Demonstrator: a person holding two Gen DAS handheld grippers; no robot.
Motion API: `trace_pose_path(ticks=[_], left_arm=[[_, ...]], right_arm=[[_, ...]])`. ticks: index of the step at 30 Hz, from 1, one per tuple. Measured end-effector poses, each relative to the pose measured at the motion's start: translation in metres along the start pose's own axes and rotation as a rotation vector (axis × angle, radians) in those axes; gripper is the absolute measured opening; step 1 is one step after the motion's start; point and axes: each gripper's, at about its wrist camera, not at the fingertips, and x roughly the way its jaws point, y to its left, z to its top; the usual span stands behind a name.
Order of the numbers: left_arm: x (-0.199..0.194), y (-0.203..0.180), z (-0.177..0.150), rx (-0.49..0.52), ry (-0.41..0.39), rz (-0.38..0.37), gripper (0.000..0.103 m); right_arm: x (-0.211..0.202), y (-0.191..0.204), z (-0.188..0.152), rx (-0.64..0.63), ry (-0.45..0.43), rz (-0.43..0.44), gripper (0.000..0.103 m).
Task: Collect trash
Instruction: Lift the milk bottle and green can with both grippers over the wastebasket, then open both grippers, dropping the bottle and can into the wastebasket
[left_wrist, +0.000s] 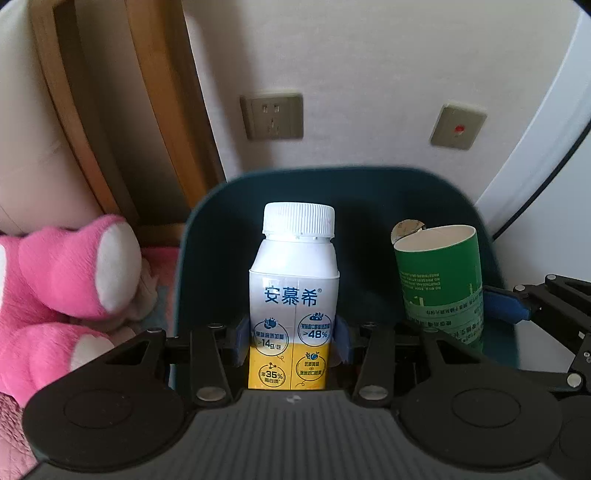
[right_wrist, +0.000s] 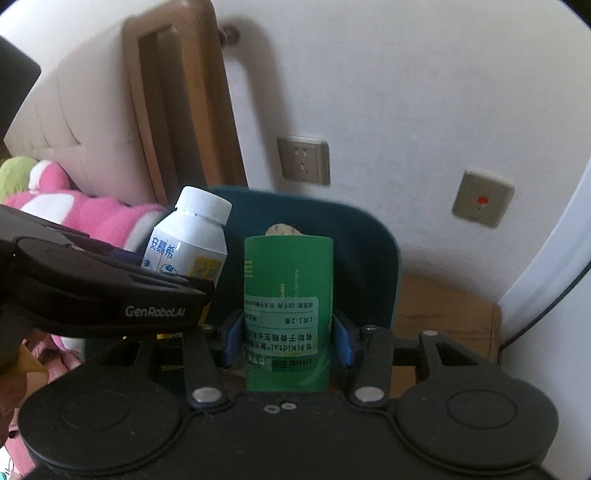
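My left claw (left_wrist: 293, 341) grips the white yogurt bottle (left_wrist: 294, 295) upright; my right claw (right_wrist: 288, 341) clamps the green tube (right_wrist: 288, 314), both just in front of the dark teal bin (left_wrist: 369, 206).

- Left wrist view: sits just behind the left gripper (left_wrist: 293, 339), looking forward along its fingers, very close to the yogurt bottle (left_wrist: 293, 295) between the jaws; beyond the jaws, the dark bin (left_wrist: 369, 206) and the wall socket (left_wrist: 272, 116).
- Right wrist view: sits just behind the right gripper (right_wrist: 288, 338), facing the same wall, close to the green tube (right_wrist: 288, 295) between the jaws.
- Shared by both: bottle, tube, bin, socket, red-dot switch (left_wrist: 458, 126), pink plush toy (left_wrist: 74, 269).
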Motion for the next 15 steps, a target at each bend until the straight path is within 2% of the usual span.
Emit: trace_pose_path(ticks=[5,12,15], left_arm=[[0.027,0.0,-0.001,-0.023,0.061,0.0,0.044],[0.047,0.005,-0.007,-0.054,0.125,-0.006,0.044],[0.047,0.011,-0.009,-0.083,0.134,-0.019,0.046]], right_arm=[[0.019,-0.003,-0.005,-0.016,0.052,0.008,0.049],[0.026,0.024,-0.01,-0.193,0.111,-0.033,0.05],[0.024,0.031,-0.015,-0.248,0.113,-0.053,0.056]])
